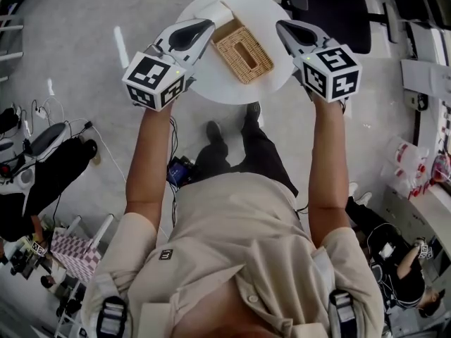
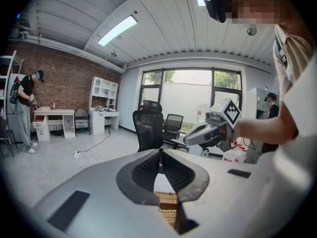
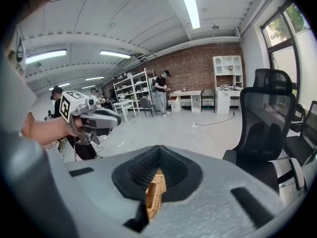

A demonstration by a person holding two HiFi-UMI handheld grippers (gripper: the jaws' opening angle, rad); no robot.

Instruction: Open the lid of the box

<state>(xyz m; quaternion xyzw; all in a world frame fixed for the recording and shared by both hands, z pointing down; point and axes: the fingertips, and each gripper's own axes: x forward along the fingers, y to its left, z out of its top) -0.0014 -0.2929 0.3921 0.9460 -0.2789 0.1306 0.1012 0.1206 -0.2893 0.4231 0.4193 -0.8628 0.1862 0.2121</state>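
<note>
Bright open workroom with brick back wall, office chairs and pale floor; below, a round white tabletop.

At left, the left tongs: closed tip to tip, nothing between them, held above the tabletop's left part, tip near the far left end of the box. Touching it or not: cannot tell.

Between the two tongs, near the middle of the tabletop, the woven box, lying at a slant, lid on, with an oblong slot in the middle of the lid. Against its far left end, a white object, nature unclear.

Probably light for its bulk, so likely to slide or lift off whole if only the lid gets pulled. Stiff enough to keep its shape, yet with some give in the weave; rough rather than slippery, so a sound grip for the pads. Crushable under a hard squeeze. Best hold, by the look of it: the lid's rim along a long side, or the edge of the slot, with the other tongs steadying the base. Tongs to be opened first.

At right, the right tongs: likewise shut and empty, hovering at the tabletop's right edge, just beside the box's right side, apart from it.
</note>
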